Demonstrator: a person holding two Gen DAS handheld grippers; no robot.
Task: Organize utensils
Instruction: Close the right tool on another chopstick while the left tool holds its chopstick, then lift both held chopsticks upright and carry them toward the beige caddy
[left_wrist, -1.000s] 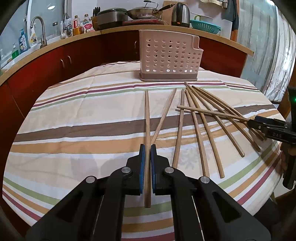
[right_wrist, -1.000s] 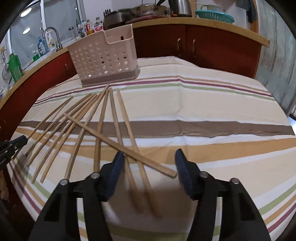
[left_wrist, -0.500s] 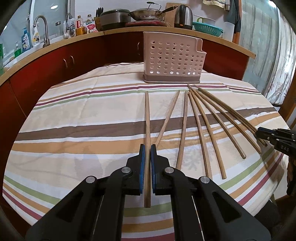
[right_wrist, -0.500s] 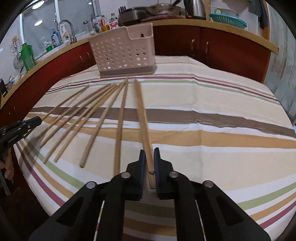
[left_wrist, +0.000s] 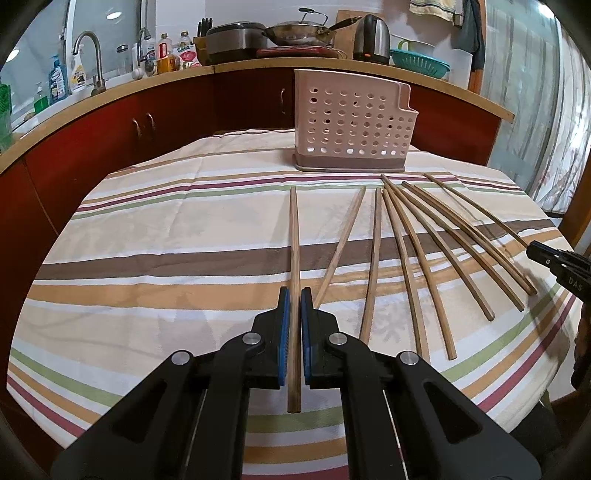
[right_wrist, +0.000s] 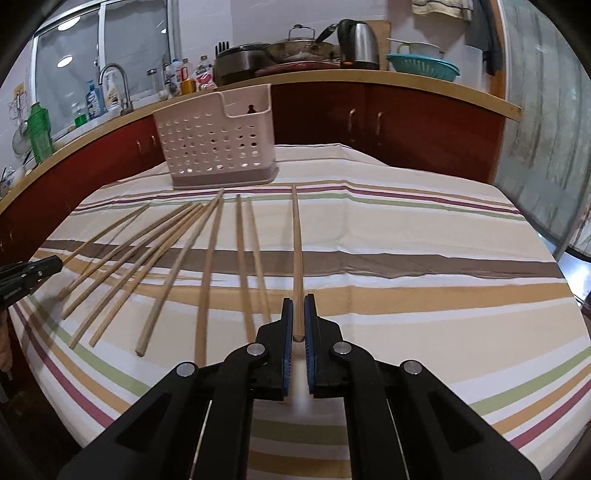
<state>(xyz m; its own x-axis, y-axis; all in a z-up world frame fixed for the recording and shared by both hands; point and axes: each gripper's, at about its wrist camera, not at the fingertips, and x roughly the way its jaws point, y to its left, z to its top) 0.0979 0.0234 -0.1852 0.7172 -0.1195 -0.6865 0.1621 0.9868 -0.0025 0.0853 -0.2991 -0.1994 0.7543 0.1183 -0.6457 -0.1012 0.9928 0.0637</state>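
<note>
Chopsticks (left_wrist: 406, 258) lie fanned on striped tablecloth (left_wrist: 166, 229), in front of pink holder (left_wrist: 351, 122). Left gripper (left_wrist: 294, 295) clenched on one chopstick (left_wrist: 294, 236), which points toward holder. Right gripper (right_wrist: 298, 302) clenched on near end of another chopstick (right_wrist: 296, 240), also pointing toward holder. Both held sticks apart from fan.

My left gripper (left_wrist: 294, 295) pinches one wooden chopstick (left_wrist: 294, 258); my right gripper (right_wrist: 298, 304) pinches another (right_wrist: 296, 251). Seven more chopsticks (left_wrist: 436, 251) fan (loosely) across the cloth before the upright perforated pink holder (left_wrist: 351, 122).
</note>
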